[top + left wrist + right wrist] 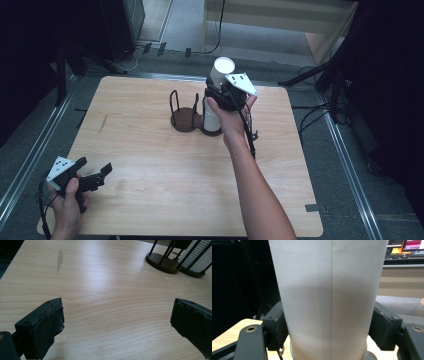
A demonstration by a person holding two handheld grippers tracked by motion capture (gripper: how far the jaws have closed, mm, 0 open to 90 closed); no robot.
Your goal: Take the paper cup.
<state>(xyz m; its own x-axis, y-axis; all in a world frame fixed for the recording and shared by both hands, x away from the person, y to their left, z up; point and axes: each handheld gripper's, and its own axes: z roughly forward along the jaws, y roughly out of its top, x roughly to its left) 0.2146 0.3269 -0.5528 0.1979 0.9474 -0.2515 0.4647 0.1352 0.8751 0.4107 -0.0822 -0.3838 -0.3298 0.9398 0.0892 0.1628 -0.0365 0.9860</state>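
Note:
A tall white paper cup [221,70] [329,295] stands upright with my right gripper [218,93] [329,330] shut on its sides, one pad [276,327] pressed on each side. Below it, a stack of white cups [211,120] [197,257] sits in the right ring of a dark wire cup rack [184,117] [162,262]; the rim of the cup beneath shows just under the held one. The rack's left ring holds nothing. My left gripper [95,168] [116,322] rests low over the table's near left corner, open, with only bare wood between its jaws.
The light wooden table [160,170] has a grey smear [103,123] [59,260] left of the rack. Dark floor, metal rails and cables surround the table, and tripod legs stand off its right side [320,75].

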